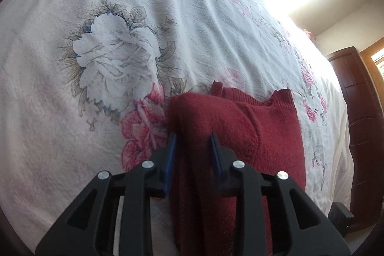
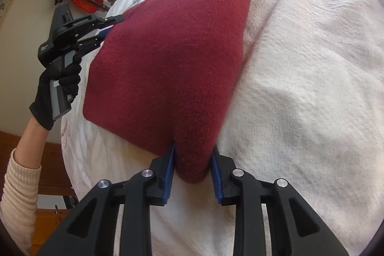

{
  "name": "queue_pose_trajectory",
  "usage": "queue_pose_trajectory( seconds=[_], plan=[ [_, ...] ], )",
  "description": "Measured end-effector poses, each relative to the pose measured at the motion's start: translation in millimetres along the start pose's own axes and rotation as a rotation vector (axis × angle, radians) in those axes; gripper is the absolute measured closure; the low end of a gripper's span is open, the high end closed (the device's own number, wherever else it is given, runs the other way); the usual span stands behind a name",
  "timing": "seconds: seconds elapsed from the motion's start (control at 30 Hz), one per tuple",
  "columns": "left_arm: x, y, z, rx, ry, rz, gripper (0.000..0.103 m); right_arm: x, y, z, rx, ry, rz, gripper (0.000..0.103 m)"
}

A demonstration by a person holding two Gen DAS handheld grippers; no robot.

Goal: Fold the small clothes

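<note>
A black-gloved hand (image 2: 58, 85) holds the left gripper (image 1: 193, 137) level, clamped on the red sweater (image 2: 172, 52). The right gripper (image 2: 193, 151) pinches another corner above the floral bedspread (image 1: 96, 40); its label is unreadable

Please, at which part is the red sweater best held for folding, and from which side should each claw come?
Probably at two corners of one edge, as now: the left claw and the right claw each pinch a bunched corner of the red sweater, coming from outside the cloth. The knit between them hangs as one sheet over the bedspread.
</note>
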State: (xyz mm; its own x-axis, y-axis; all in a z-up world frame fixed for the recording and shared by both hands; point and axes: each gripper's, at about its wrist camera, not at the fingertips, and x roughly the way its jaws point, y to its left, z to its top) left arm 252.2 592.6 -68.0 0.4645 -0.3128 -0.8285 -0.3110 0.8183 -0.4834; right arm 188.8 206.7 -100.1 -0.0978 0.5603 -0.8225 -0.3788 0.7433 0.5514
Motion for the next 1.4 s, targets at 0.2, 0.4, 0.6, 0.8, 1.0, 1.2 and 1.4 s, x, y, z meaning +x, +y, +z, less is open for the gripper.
queue_pose_trajectory(
  seconds=[0.2,0.4,0.6,0.8,1.0,1.2,1.4],
  plan=[
    [-33.9,12.6,-38.5,0.018,0.053,-0.108,0.031,-31.0,10.7,6.4,-0.036,-0.080,-0.008,0.054],
    [-7.7,11.2,-56.5,0.013,0.122,-0.196,0.031,-47.5,-1.3,35.9,0.013,-0.139,0.037,0.029],
    [32.3,-1.6,-50.7,0.041,0.173,-0.250,0.028,-21.6,-29.9,73.0,0.074,-0.109,0.124,0.029],
    [58.5,-25.6,-42.9,0.123,0.232,-0.289,0.018,22.3,-37.5,98.4,0.099,-0.092,0.211,0.024],
    [59.1,-35.8,-50.6,0.164,0.212,-0.286,0.057,26.3,-26.3,102.6,0.111,-0.139,0.253,0.055],
    [43.0,-47.7,-63.3,0.120,0.193,-0.395,0.073,-17.3,-0.2,96.5,0.061,-0.168,0.264,0.062],
    [9.8,-91.3,-98.9,0.119,0.193,-0.527,0.074,-81.9,11.3,68.7,0.032,-0.194,0.281,0.062]
  ],
)
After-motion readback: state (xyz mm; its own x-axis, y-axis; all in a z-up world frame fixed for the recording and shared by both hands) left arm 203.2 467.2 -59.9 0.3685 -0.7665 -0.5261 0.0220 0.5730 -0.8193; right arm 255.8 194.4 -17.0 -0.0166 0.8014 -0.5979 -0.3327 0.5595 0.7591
